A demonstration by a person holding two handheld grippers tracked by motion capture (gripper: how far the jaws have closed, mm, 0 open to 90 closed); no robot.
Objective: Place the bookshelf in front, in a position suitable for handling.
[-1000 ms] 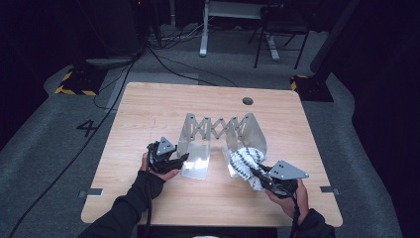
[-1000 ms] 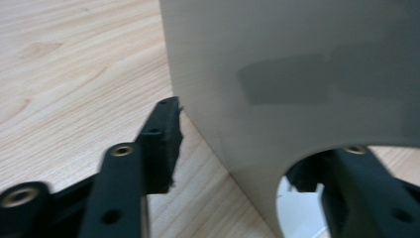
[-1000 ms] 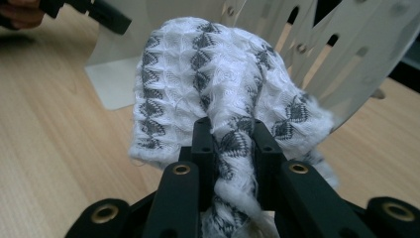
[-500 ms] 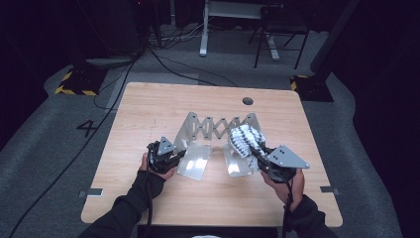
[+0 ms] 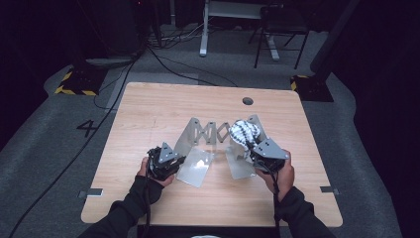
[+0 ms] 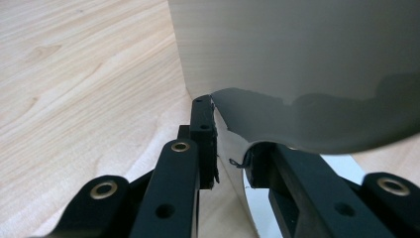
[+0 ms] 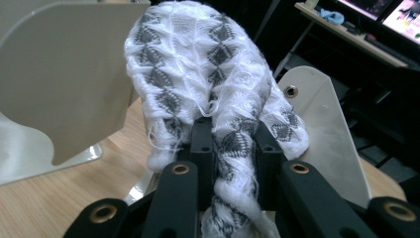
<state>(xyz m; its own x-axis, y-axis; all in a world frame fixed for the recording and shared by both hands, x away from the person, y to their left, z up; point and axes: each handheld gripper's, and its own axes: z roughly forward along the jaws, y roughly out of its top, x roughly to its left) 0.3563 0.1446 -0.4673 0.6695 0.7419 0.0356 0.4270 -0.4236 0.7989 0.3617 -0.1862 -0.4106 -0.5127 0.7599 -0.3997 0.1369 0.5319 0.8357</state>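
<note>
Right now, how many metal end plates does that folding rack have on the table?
2. The left plate is nearest the left gripper; the right plate stands by the right gripper, which holds the knitted cloth.

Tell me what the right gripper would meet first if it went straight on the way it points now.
Probably the metal bookend rack: the right gripper, shut on the patterned cloth, points between its two upright plates, so the cloth would touch them first. Depth is unclear.
</note>
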